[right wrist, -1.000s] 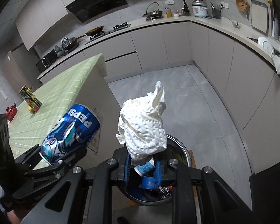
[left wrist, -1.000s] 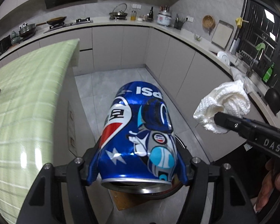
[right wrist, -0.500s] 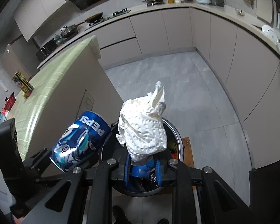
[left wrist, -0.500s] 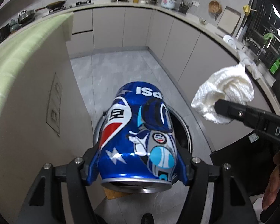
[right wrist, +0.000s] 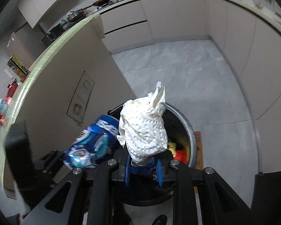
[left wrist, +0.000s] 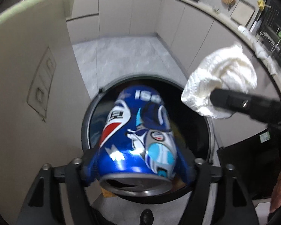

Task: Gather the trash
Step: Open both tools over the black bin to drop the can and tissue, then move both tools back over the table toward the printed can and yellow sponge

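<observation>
The blue Pepsi can [left wrist: 138, 136] lies lengthwise between my left jaws, its silver opened end toward the camera, its side printed with the red, white and blue roundel, white letters and a pale blue and grey cartoon figure. It looks blurred, and it hangs right over the mouth of the round bin [left wrist: 88, 116] on the floor. My left gripper [left wrist: 138, 168] has its jaws opening, the blue pads standing at the can's flanks; whether they touch it I cannot tell.

In my right gripper [right wrist: 144, 168] sits the crumpled white paper towel [right wrist: 144, 127], embossed with small dimples, bunched into a lump with one twisted tip sticking up. Its lower end drops between the blue pads, and these jaws are opening too, a gap showing at each side of the wad. From the left wrist view the towel [left wrist: 221, 86] hangs at the tip of the right gripper's black finger, above the bin's far rim.

Inside the bin [right wrist: 189, 131] I see yellow and red-orange rubbish against a dark liner. The bin stands close beside the beige side panel of the table [right wrist: 52, 86], whose top is pale green. Grey floor tiles [right wrist: 178, 71] spread beyond, bordered by beige cabinets [right wrist: 178, 16].
</observation>
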{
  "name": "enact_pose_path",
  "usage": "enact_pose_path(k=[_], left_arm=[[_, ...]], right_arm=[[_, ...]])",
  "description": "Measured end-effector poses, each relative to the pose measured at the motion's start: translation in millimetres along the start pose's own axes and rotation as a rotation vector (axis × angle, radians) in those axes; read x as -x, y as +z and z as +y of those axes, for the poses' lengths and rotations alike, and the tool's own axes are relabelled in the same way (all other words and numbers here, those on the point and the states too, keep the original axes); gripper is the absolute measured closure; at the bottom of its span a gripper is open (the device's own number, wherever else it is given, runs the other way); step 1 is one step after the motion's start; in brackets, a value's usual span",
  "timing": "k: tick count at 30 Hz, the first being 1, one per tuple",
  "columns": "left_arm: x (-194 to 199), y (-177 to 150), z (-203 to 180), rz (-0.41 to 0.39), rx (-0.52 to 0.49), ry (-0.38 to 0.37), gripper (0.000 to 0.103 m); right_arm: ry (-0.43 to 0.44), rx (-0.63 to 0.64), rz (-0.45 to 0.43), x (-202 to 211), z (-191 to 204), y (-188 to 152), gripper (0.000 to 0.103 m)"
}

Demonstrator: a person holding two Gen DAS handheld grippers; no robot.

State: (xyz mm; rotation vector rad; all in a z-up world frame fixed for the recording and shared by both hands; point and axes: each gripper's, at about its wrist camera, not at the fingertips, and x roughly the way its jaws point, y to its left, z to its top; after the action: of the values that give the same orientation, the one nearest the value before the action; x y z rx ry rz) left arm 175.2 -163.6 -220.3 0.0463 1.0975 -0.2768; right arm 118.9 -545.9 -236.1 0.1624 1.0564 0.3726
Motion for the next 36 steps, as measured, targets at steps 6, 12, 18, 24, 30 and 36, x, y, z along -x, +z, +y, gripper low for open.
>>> enact_pose_path(k=[6,12,18,24,30,36], left_arm=[[5.6,-9.9,3.0,-0.006,0.033,0.038,0.013],[14.6,-7.5,3.0,-0.011,0.031,0.054,0.013],[19.7,-7.2,1.6,-0.015,0.025,0.065,0.013],[25.0,-3.4,2.0,-0.026,0.027,0.073,0.005],[40.4,0.9,-3.8,-0.051,0.019,0.056,0.002],[80.9,10.2,-11.7,-0.139,0.022,0.037,0.002]], right_arm=[[-0.112,-0.057,0.001,-6.2,-18.9,0.9,0.002],[-0.146,-0.077,-0.014,0.0,-26.1,1.3,0.002],[-0.18,-0.101,-0.033,11.2,-33.9,1.5,0.002],[-0.222,-0.126,-0.027,19.0,-37.5,-2.9,0.001],[-0.246,-0.123,-0.041,31.9,-36.1,-7.4,0.0],[-0.263,-0.13,-0.096,59.1,-33.1,-7.6,0.0]])
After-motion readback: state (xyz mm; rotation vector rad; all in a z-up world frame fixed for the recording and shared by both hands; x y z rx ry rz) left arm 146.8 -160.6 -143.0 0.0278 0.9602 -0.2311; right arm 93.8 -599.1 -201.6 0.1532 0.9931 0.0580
